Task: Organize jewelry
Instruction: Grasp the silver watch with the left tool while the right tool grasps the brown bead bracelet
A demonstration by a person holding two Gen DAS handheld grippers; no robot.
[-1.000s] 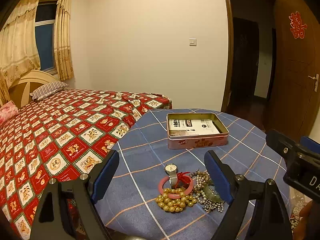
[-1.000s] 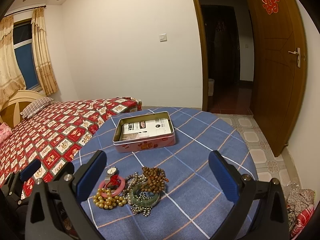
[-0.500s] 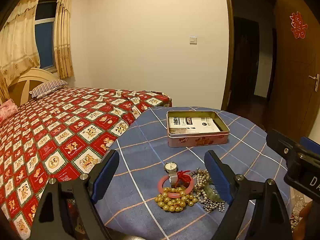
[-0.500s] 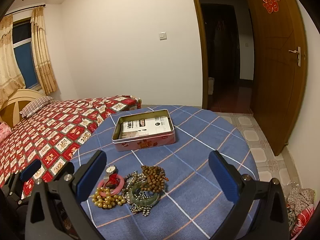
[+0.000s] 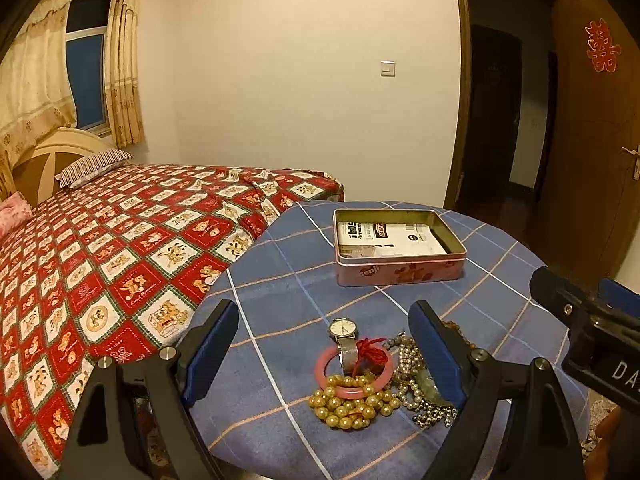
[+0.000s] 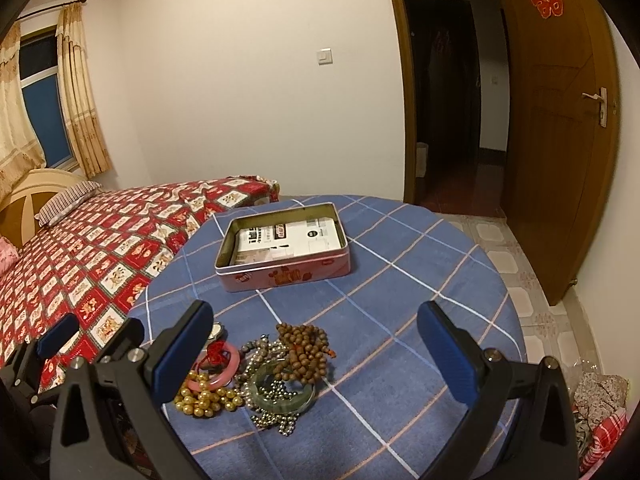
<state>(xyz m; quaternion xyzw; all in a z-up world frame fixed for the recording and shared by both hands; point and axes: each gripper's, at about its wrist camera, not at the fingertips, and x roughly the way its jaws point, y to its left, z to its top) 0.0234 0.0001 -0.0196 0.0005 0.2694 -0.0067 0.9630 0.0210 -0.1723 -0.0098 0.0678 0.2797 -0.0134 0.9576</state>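
Note:
A heap of jewelry lies on the round table's near side: a wristwatch, a pink bangle with a red cord, a gold bead bracelet, silver beads, brown wooden beads and a green jade bangle. An open pink tin with a white packet inside stands behind it. My left gripper is open and empty above the heap. My right gripper is open and empty above the heap's right side.
The table carries a blue checked cloth. A bed with a red patterned cover adjoins the table on the left. An open doorway and a wooden door are at the right. A bag lies on the floor by the table.
Both grippers have drifted slightly; the table and tin sit a little lower and nearer in the views. Both stay open. The jewelry has not moved.

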